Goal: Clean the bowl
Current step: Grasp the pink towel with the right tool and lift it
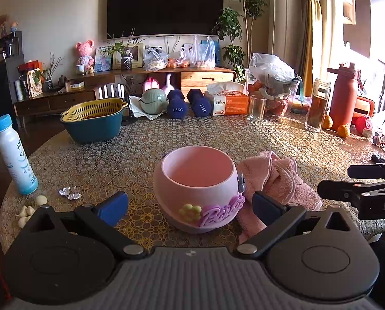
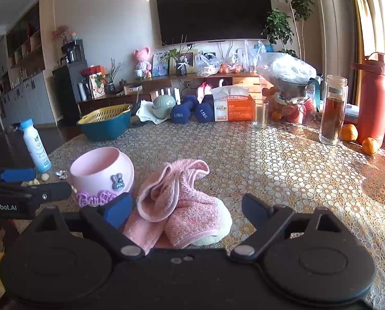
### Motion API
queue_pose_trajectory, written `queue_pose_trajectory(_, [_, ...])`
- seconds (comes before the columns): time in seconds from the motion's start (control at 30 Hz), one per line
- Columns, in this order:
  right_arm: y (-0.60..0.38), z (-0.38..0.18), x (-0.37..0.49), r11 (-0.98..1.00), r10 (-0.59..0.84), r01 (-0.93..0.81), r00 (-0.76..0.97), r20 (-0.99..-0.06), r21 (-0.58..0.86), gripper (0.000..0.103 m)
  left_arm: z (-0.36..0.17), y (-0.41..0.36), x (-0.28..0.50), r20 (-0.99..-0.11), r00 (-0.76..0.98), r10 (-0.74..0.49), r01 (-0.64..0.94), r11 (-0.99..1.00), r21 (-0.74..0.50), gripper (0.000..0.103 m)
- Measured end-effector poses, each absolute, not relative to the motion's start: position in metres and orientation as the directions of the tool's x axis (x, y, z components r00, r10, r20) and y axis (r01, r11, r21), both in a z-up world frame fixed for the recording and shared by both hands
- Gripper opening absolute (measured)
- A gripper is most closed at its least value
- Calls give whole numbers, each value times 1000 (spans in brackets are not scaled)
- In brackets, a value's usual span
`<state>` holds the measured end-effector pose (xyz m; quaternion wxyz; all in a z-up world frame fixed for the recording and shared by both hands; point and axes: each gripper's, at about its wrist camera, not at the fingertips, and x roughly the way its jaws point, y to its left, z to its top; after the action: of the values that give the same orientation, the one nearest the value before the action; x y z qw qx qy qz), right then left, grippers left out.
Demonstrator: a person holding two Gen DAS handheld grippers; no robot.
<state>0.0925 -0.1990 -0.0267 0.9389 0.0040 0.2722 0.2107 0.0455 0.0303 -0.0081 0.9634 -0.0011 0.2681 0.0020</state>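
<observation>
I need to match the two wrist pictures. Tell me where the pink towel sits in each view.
Left wrist view: pink towel lies right of centre, against the pink bowl's right side.
Right wrist view: pink towel lies at lower centre, right of the pink bowl.
Shared landmark: the orange tissue box at the table's far edge.

Between my left gripper's (image 1: 189,208) matt black plastic arms sits a smooth, satin pink plastic bowl (image 1: 196,188). Ahead of my right gripper (image 2: 187,210) lies a fluffy terry cloth (image 2: 176,206) on a glossy lace-patterned table cover (image 2: 282,160).
</observation>
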Motion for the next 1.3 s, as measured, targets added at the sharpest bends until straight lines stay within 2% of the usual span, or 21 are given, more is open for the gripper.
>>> queue_pose_trajectory(0.47, [-161,-55,168,886,437,-435,669,-602,160,90,-21,33,88,-547,837,18,23,997,68,103])
queue_pose_trajectory(0.6, [-153,-52,181,873,472,-437,642,-605,217,90,-26,31,92,-553,833,0,50,996,75,103])
queue_pose_trajectory(0.83, [-140,-68,198,882,445,-422,600,-664,209,86,-30,30,96,-560,827,-47,95,994,56,103])
queue_pose_trajectory(0.93, [-140,-78,202,879,444,-425,567,-694,215,70,-31,30,97,-558,827,-70,115,992,47,103])
queue_pose_trajectory(1.03, [-139,-81,200,869,450,-455,560,-696,196,65,-32,32,98,-557,826,-81,122,992,38,103])
queue_pose_trajectory(1.1, [-138,-81,198,858,457,-480,553,-696,182,44,-32,34,99,-558,825,-86,123,992,30,103])
queue_pose_trajectory(1.13, [-138,-81,197,854,460,-491,553,-695,174,38,-32,35,99,-557,826,-86,124,992,30,103])
queue_pose_trajectory(1.2, [-140,-80,196,848,465,-502,551,-693,170,29,-32,37,99,-557,825,-92,129,991,27,103])
queue_pose_trajectory(1.3, [-148,-76,197,843,484,-501,546,-684,196,22,-33,39,99,-560,822,-106,138,990,14,103])
